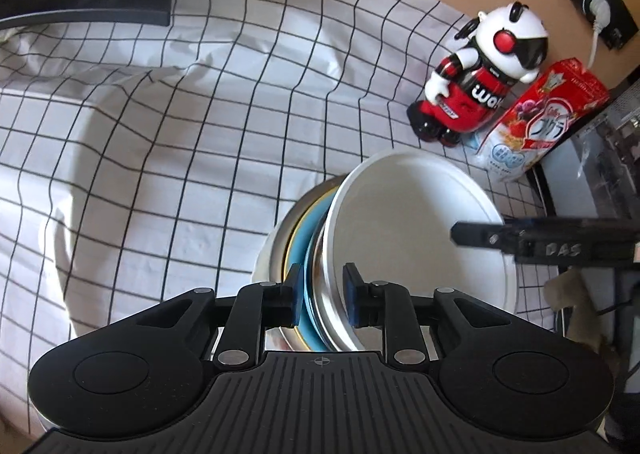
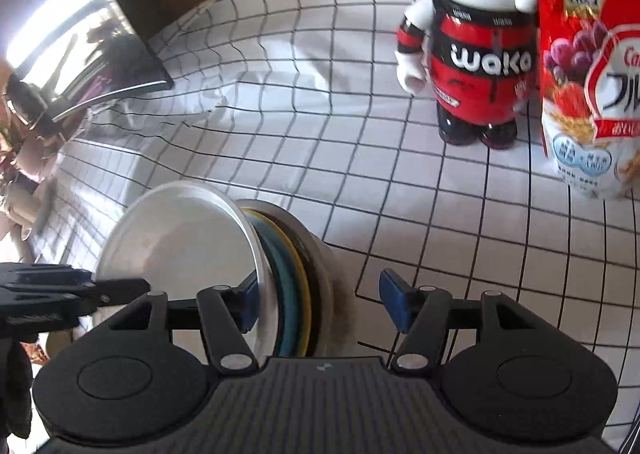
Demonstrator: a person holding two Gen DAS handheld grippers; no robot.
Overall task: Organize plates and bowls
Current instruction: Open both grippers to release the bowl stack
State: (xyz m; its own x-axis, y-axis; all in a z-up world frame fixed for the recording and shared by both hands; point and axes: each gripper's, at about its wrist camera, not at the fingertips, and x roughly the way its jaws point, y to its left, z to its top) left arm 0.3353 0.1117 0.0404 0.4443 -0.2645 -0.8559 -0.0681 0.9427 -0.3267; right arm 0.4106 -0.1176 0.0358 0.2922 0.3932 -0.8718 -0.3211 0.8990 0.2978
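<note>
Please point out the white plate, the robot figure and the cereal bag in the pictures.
white plate (image 1: 400, 213): left wrist view, on its flat inner face.
robot figure (image 2: 480, 65): right wrist view, on its red and black chest.
cereal bag (image 2: 588, 65): right wrist view, on its printed front.

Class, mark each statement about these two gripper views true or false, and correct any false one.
1. The left gripper is closed on the stack of dishes. True.
2. The right gripper is shut. False: its jaws stand wide apart.
3. The white plate is at one end of the stack. True.
4. The toy robot lies on its side. False: it stands upright beside the cereal bag.
</note>
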